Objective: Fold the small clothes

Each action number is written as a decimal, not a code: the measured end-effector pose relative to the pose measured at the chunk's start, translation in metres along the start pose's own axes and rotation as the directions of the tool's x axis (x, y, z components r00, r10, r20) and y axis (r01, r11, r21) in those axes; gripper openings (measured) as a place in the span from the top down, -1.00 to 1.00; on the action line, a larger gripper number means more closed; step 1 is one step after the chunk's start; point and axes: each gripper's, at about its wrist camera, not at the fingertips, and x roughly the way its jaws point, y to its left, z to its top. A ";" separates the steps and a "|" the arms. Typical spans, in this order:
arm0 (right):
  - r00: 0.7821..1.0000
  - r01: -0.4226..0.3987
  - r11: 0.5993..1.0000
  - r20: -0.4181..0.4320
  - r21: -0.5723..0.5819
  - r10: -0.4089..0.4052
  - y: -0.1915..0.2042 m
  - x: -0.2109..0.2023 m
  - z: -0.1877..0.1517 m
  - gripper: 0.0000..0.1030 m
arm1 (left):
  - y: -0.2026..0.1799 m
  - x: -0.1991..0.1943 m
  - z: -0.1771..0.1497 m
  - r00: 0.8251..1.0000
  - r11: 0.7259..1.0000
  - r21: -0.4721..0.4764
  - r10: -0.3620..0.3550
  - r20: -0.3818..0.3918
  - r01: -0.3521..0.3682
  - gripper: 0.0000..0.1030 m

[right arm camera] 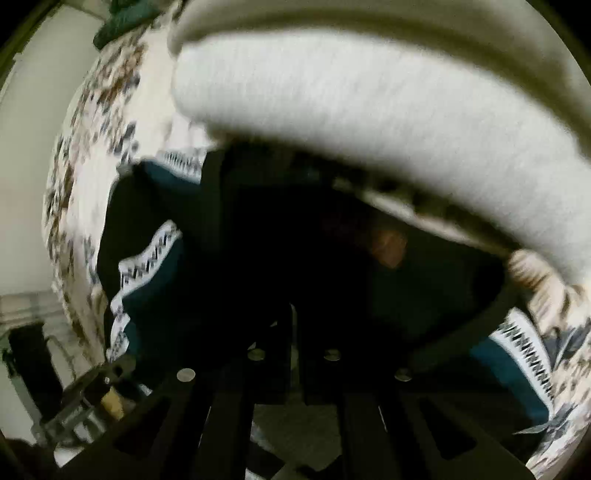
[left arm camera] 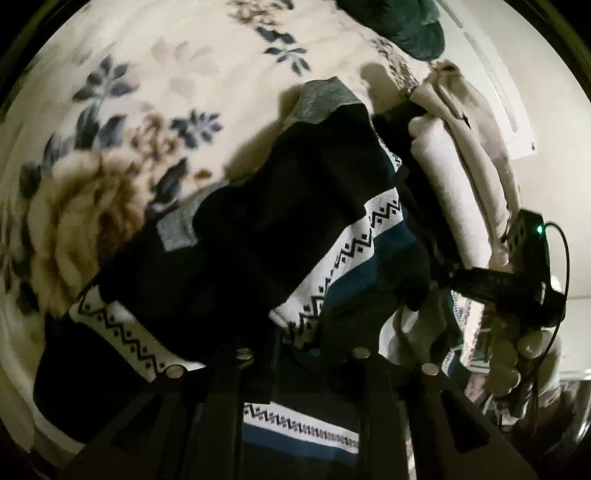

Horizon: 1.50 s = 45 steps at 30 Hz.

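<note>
Dark knitted garment [left arm camera: 295, 206] spread and bunched over a floral blanket [left arm camera: 122, 122] — black body, grey patches, white bands with a black zigzag pattern, teal stripes beside those bands. Serves as the landmark for all that follows.

Left claw [left arm camera: 299, 354] low against the near edge of the garment, jaws drawn close with a fold of the black and white fabric pinched between them; patterned band showing below, between the two dark fingers. Grip appears closed on the cloth.

Right claw [right arm camera: 295, 350] pressed down into the darkest part of the garment, fingers almost touching, only a thin gap visible. Black fabric right at the tips, but too dark and blurred to tell for certain whether cloth sits between them. Seen from the left wrist view, the right-hand tool [left arm camera: 517, 273] to the right of the garment, a green light on it, held by a hand [left arm camera: 517, 354] with a cable looping past.

Stack of folded cream and white clothes [left arm camera: 461, 155] just beside the garment on its right edge — in the right wrist view looming above it as a thick pale roll [right arm camera: 369, 110]. Dark green cloth [left arm camera: 406, 29] beyond the garment's far end, well apart from it, on the blanket near the pale wall [left arm camera: 546, 92].
</note>
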 end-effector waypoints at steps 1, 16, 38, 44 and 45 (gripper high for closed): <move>1.000 -0.016 1.000 -0.007 0.017 0.016 -0.002 -0.004 -0.002 0.83 | 0.002 -0.004 -0.001 1.000 1.000 -0.010 0.009 -0.004 -0.009 0.54; 0.995 0.001 0.981 0.102 0.192 -0.021 -0.079 -0.071 -0.092 -0.02 | -0.059 0.062 -0.046 0.980 0.984 -0.099 -0.160 -0.119 0.149 -0.08; 0.948 0.268 0.959 0.153 0.094 -0.280 -0.059 -0.036 -0.081 1.00 | -0.062 0.076 -0.053 0.997 0.997 0.052 0.067 -0.047 -0.064 0.89; 0.982 0.093 0.973 0.141 0.211 -0.125 -0.079 -0.064 -0.091 0.83 | -0.053 0.063 -0.051 0.994 1.000 -0.016 -0.023 -0.105 0.021 0.76; 0.986 0.047 0.969 0.146 0.244 -0.085 -0.080 -0.071 -0.102 0.56 | -0.053 0.060 -0.051 0.994 0.999 -0.025 -0.033 -0.105 0.031 0.70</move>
